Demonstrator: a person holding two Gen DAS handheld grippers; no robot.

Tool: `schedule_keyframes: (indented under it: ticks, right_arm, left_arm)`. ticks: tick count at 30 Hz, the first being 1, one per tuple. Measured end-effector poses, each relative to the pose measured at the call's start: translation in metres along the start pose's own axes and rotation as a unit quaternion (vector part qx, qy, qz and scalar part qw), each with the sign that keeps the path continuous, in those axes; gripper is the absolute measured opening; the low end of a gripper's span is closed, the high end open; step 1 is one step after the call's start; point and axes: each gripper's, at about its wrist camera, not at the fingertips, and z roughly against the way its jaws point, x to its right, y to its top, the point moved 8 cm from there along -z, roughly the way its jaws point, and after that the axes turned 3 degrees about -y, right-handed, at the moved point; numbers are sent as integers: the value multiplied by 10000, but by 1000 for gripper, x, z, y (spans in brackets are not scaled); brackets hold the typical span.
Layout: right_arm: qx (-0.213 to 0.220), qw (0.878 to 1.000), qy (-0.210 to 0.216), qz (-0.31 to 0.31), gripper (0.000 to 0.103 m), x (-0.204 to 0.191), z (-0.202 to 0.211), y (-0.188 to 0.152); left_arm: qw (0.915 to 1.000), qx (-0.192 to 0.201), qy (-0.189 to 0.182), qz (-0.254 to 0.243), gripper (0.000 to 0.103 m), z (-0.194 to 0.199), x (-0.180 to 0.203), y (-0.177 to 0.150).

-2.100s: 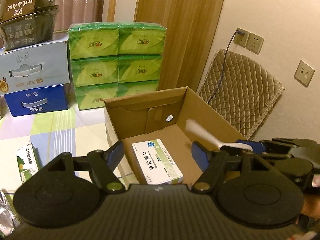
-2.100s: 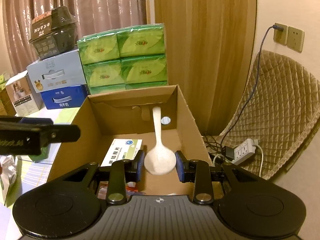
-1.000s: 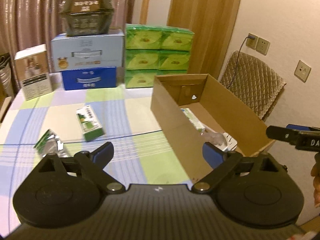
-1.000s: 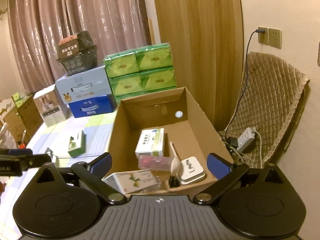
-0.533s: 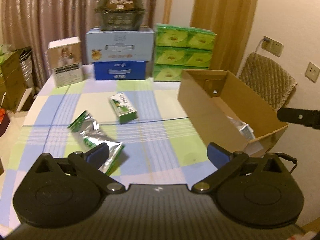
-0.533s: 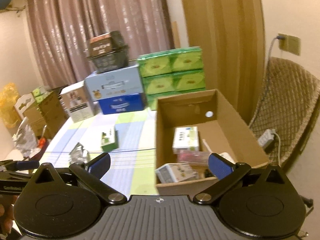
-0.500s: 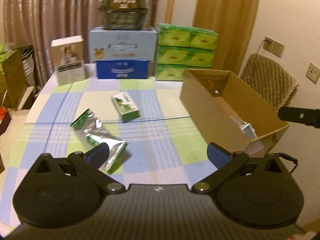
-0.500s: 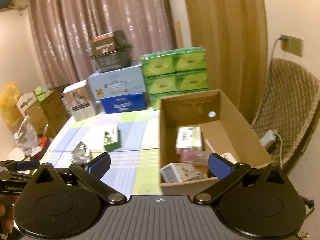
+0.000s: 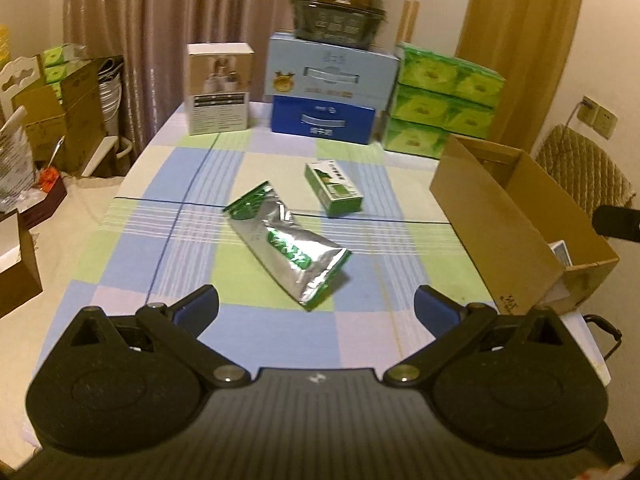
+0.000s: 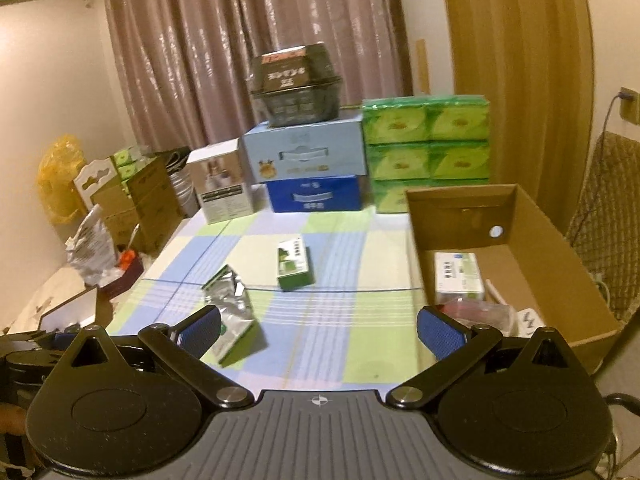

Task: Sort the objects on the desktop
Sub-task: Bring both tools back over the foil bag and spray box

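From the left wrist camera, the left gripper hangs above the near edge of the checked surface with its blue-padded fingers spread wide and nothing between them. Straight ahead at 12 o'clock lies a silver and green foil pouch, flat and slanted; just past it toward 1 o'clock sits a small green box, apart from the pouch. At 2 o'clock an open cardboard box stands at the surface's right edge, and the dark tip of the right gripper shows at 3 o'clock. Along the far edge stand a white carton, a blue carton stack with a dark basket on top, and green tissue packs. From the right wrist camera, the right gripper is likewise spread wide and empty above the surface. The foil pouch lies at 10 o'clock, partly behind the left finger; the green box sits at 12 o'clock. The cardboard box at 2 o'clock holds a white medicine box, a reddish packet and other small items too blurred to name
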Motion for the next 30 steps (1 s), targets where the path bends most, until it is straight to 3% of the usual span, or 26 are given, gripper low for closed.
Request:
schedule_keyframes:
  ticks: [19,30]
  right_arm:
    - [-261,9993,229,145,101,-27,-35,-14]
    - [-392,9981,366,299,101,-37,-81,-2]
  left_arm:
    - [9996,-203,111,150,102,-25,-27,-4]
    - [9971,-572,56,490,102,-66,-48,-3]
